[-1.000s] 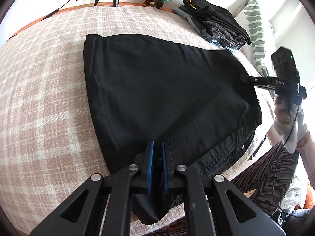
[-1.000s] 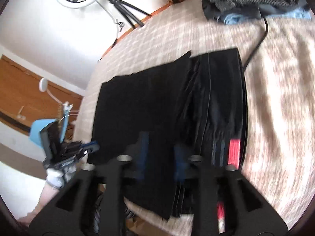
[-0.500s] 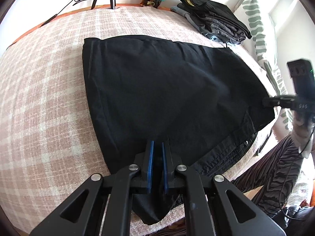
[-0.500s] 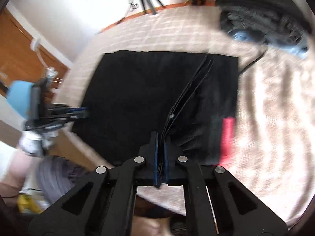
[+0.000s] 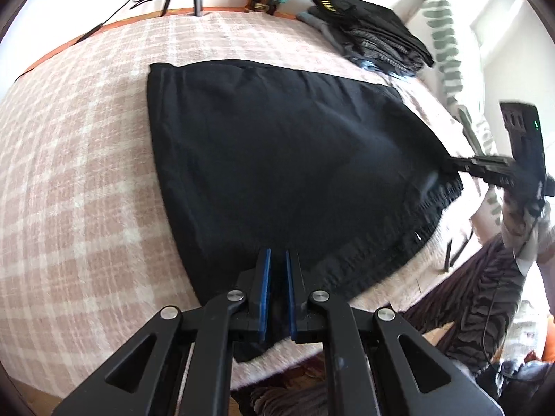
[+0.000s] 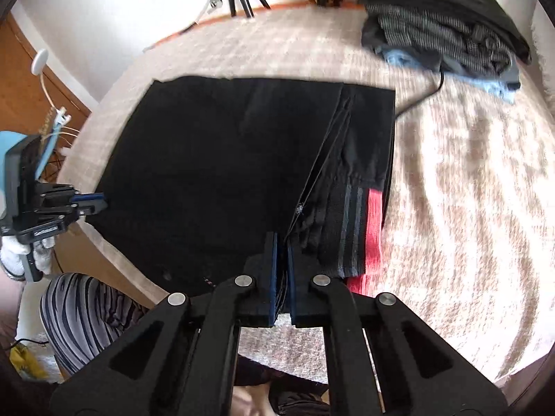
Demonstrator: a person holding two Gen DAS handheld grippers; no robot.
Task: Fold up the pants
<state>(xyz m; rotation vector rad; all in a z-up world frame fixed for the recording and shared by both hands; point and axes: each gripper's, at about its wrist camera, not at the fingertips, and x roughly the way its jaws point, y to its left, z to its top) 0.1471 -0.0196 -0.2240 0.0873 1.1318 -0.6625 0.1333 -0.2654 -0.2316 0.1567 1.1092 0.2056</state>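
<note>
- Your left gripper [image 5: 275, 291] has its blue pads pressed onto the near edge of the black pants [image 5: 277, 159]; dark cloth shows in the narrow slot between them, so it reads as a pinch on the fabric.
- Your right gripper [image 6: 281, 277] is clamped the same way on the waistband end, just beside the red-and-grey striped band [image 6: 364, 239].
- The pants lie flat on the pink plaid blanket [image 5: 76, 180], their near edge hanging slightly over the bed's front.
- To do this step well, lift both pinched corners together and level, so the edge stays taut between them and no slack bunches in the middle.
- Carry the edge toward the far hem in one even sweep, then lay it down square before letting go.
- Watch the loose layers near the right-hand pinch; they look ready to slide apart if you pull unevenly.
- Your hands sit low at the front of the bed, well apart, each gripper pointing across the cloth toward the far side.
- A stack of folded clothes [image 6: 447, 31] waits at the far corner, well clear of the fold.
</note>
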